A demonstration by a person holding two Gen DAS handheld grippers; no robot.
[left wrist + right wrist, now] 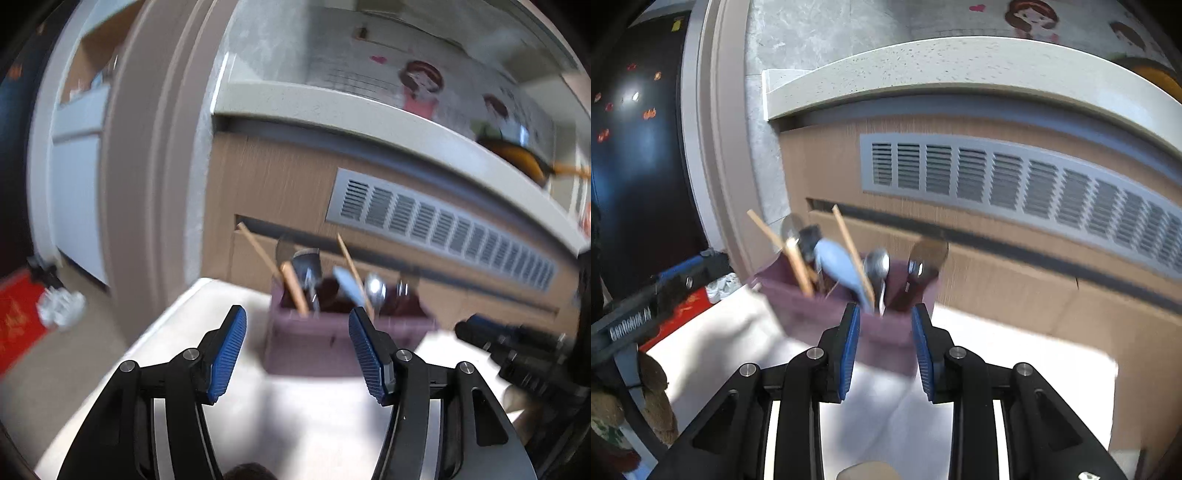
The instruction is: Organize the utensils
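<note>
The left gripper (297, 350) has its blue pads wide apart, holding nothing. The right gripper (885, 349) is partly open and empty too. Just past them, a purple box (827, 314) sits on the white table (1015, 354), full of chopsticks (799, 266), spoons (877, 266) and a blue scoop (836, 264). Behind it is a brown cabinet (1015, 288).

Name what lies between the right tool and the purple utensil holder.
Nothing: only bare white tabletop lies between the right tool and the purple utensil holder. The right wrist view shows this; nothing is between the tool's fingers.
</note>
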